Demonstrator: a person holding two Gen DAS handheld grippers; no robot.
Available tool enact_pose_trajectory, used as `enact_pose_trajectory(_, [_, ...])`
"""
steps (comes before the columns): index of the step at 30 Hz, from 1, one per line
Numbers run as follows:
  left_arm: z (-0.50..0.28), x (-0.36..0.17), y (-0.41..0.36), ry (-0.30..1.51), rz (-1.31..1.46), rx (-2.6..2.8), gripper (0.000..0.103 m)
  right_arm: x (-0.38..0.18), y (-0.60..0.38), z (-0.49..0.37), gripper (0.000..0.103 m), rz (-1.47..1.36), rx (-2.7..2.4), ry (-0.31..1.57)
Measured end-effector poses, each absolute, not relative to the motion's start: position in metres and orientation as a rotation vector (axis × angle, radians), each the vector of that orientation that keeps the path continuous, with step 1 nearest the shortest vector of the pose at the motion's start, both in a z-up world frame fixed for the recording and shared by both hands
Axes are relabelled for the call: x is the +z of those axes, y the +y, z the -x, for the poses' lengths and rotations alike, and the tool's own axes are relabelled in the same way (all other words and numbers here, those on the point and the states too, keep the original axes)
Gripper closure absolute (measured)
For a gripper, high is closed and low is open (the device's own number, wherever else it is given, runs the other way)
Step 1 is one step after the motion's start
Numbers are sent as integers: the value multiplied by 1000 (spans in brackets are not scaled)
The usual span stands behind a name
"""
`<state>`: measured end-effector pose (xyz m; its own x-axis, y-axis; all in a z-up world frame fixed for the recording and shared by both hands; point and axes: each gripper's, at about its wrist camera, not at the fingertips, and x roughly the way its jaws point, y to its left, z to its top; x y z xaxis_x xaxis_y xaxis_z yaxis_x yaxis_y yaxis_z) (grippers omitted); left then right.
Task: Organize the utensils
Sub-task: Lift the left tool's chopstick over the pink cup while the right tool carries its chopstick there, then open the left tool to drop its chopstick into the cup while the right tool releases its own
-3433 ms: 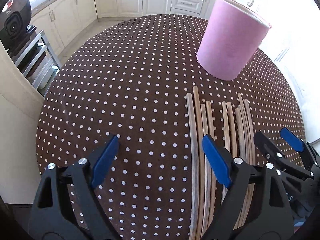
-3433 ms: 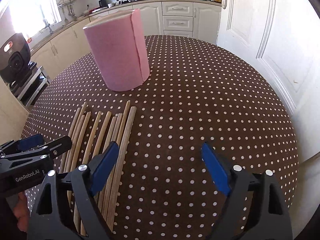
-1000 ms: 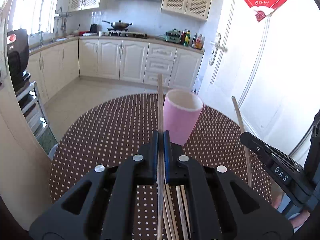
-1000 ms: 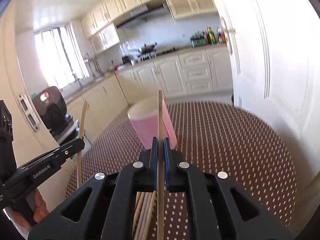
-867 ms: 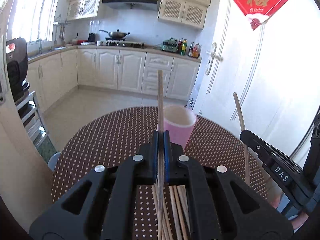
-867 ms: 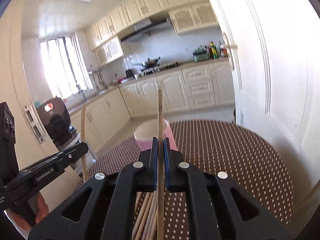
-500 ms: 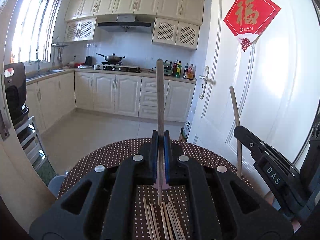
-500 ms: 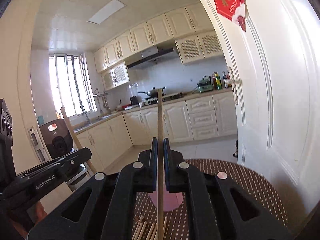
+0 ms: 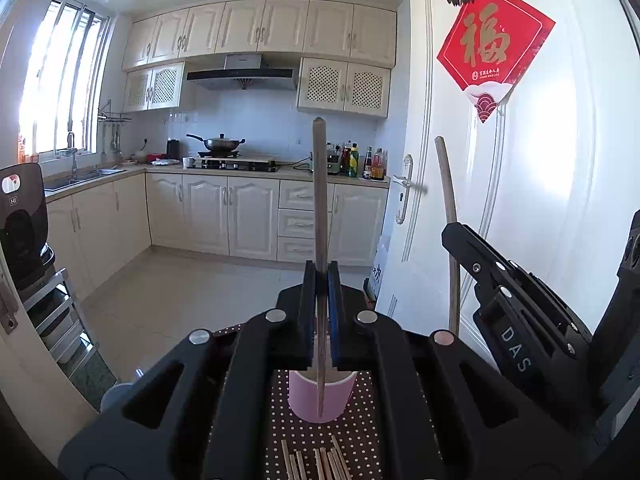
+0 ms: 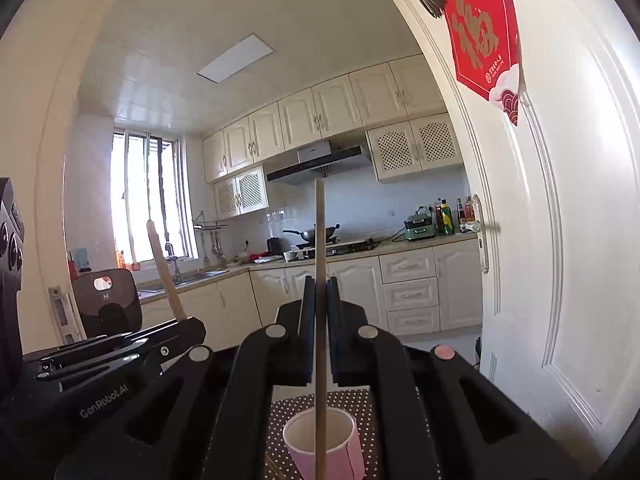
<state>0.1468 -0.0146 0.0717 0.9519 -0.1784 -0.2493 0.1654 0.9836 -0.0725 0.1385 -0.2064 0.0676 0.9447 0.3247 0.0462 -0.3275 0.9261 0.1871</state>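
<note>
Cream kitchen cabinets and a white door fill the background, but for the step itself start close in: each hand's tongs are pinched fully closed on one wooden stick, held roughly upright. The left tongs have the left chopstick running straight up through the blue pads, its lower tip showing in front of the pink cup. The right tongs grip the right chopstick the same way, its lower end crossing the cup's open mouth in that view. The cup stands upright on the dotted table, and the spare chopsticks lie flat just on the near side of it. My take: the job now is dropping both sticks into the cup, and the trick is to get each tip properly over the opening before lowering, since the fisheye makes it hard to tell whether a tip is above the cup or just in front of it. I'd keep the sticks vertical, go down slowly until the tip is below the rim, then release, one side at a time so the two tongs don't bump. A light cup like that could tip if a stick jabs the wall.
</note>
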Motion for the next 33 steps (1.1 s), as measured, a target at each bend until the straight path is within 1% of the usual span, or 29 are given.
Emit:
enact_pose_trajectory(7, [-165,82,-13,243,63,-167,97,78,-204,-163,99,-217,334,-82])
enact_pose_trajectory(16, [-192,90,-10,220,77,-164,97,80,-201,-202,99,-261,337,-122])
enact_pose_trajectory(20, [-209,84,-13,231,69,-152,97,71,-197,-217,99,-260,332,-135])
enact_pose_trajectory(33, [-245,51,-8,311,94,-165,97,37,-192,-253,99,-269,304,-93])
